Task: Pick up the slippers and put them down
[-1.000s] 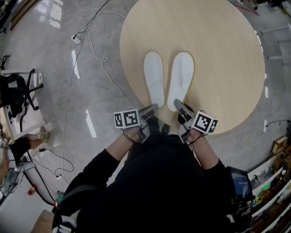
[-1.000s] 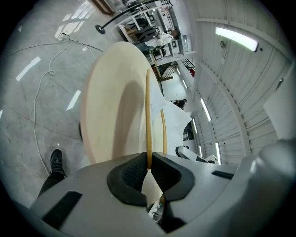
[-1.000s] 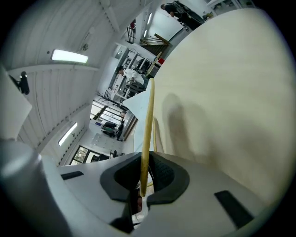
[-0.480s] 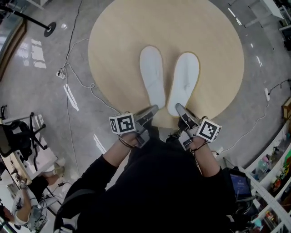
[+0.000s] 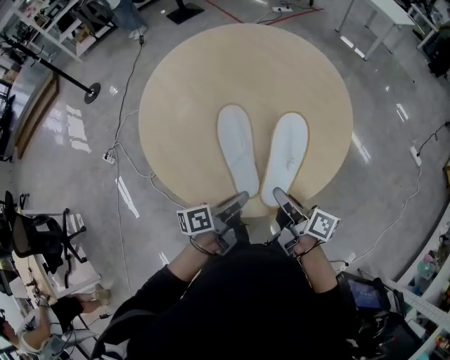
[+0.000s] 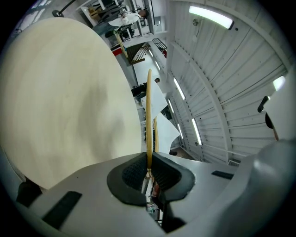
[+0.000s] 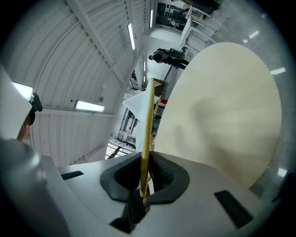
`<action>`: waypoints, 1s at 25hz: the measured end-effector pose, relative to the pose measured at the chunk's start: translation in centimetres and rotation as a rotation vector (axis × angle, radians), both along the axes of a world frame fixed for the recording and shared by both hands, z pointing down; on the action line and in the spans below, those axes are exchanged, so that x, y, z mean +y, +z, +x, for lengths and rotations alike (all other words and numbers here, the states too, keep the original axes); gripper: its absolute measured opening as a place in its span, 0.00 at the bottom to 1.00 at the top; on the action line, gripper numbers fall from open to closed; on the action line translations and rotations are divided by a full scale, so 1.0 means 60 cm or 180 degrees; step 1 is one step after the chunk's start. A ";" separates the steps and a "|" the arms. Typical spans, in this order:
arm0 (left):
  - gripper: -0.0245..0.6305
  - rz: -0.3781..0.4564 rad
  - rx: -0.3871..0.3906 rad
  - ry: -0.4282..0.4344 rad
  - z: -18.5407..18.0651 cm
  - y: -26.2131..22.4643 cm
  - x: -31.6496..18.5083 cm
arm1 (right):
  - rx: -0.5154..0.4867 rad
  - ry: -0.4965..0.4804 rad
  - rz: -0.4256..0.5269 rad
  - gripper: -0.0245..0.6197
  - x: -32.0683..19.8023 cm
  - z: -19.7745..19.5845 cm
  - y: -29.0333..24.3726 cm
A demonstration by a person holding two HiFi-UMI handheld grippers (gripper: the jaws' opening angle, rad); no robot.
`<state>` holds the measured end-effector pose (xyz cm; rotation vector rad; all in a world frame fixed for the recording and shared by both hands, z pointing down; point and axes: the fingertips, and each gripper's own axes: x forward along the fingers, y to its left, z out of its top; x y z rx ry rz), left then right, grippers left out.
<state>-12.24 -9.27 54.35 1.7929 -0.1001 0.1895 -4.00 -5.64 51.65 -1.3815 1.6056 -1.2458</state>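
Two white slippers with thin tan rims hang side by side over the round wooden table (image 5: 183, 91), toes pointing away from me. My left gripper (image 5: 239, 202) is shut on the heel of the left slipper (image 5: 237, 151). My right gripper (image 5: 280, 197) is shut on the heel of the right slipper (image 5: 285, 158). In the left gripper view the left slipper (image 6: 149, 120) shows edge-on, pinched between the dark pads of the left gripper (image 6: 148, 170). The right gripper view shows the right slipper (image 7: 148, 125) edge-on in the right gripper (image 7: 144, 178). The table (image 7: 226, 106) lies beside it.
Grey polished floor surrounds the table. Cables (image 5: 123, 151) trail across the floor on the left. An office chair (image 5: 35, 235) stands at the lower left and a stand base (image 5: 91, 91) at the upper left. White table legs (image 5: 380, 21) are at the upper right.
Both grippers have risen with the slippers held in them. The table now looks smaller and farther below, and more of the room shows around it.
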 end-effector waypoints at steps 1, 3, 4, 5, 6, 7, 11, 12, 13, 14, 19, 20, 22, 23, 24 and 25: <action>0.10 0.0025 0.0010 -0.0005 0.006 -0.006 0.018 | -0.0010 0.0010 0.0012 0.10 0.017 0.008 -0.003; 0.10 0.0043 0.0060 -0.0050 0.021 -0.020 0.048 | -0.0031 0.0036 0.0031 0.10 0.050 0.027 -0.009; 0.10 0.0049 0.0071 -0.0079 0.028 -0.026 0.063 | -0.0035 0.0051 0.0048 0.10 0.066 0.038 -0.014; 0.10 0.0067 0.0058 -0.0101 0.034 -0.032 0.076 | -0.0032 0.0067 0.0077 0.10 0.082 0.048 -0.021; 0.10 0.0090 0.0054 -0.0112 0.041 -0.037 0.090 | -0.0018 0.0080 0.0117 0.10 0.096 0.059 -0.030; 0.10 0.0103 0.0094 -0.0120 0.051 -0.046 0.103 | 0.0005 0.0088 0.0162 0.10 0.108 0.069 -0.040; 0.10 0.0172 0.0302 -0.0148 0.100 -0.079 0.143 | 0.0084 0.0083 0.0309 0.10 0.154 0.115 -0.066; 0.10 0.0199 0.0331 -0.0144 0.111 -0.085 0.153 | 0.0086 0.0081 0.0335 0.10 0.166 0.123 -0.070; 0.10 0.0223 0.0352 -0.0142 0.120 -0.088 0.162 | 0.0090 0.0078 0.0355 0.10 0.178 0.131 -0.072; 0.10 0.0240 0.0369 -0.0142 0.127 -0.090 0.169 | 0.0098 0.0072 0.0369 0.10 0.188 0.137 -0.072; 0.10 0.0186 0.0409 -0.0183 0.185 -0.085 0.211 | 0.0198 0.0081 0.0355 0.10 0.252 0.195 -0.072; 0.10 0.0168 0.0409 -0.0178 0.200 -0.082 0.222 | 0.0219 0.0097 0.0350 0.10 0.267 0.209 -0.073; 0.10 0.0147 0.0397 -0.0135 0.230 -0.080 0.246 | 0.0261 0.0150 0.0370 0.10 0.298 0.237 -0.082; 0.10 0.0139 0.0386 -0.0098 0.245 -0.080 0.257 | 0.0275 0.0192 0.0385 0.10 0.313 0.251 -0.087; 0.10 0.0133 0.0377 -0.0056 0.260 -0.081 0.267 | 0.0284 0.0241 0.0394 0.10 0.327 0.265 -0.092; 0.10 0.0128 0.0372 -0.0011 0.274 -0.083 0.276 | 0.0291 0.0289 0.0393 0.10 0.340 0.278 -0.096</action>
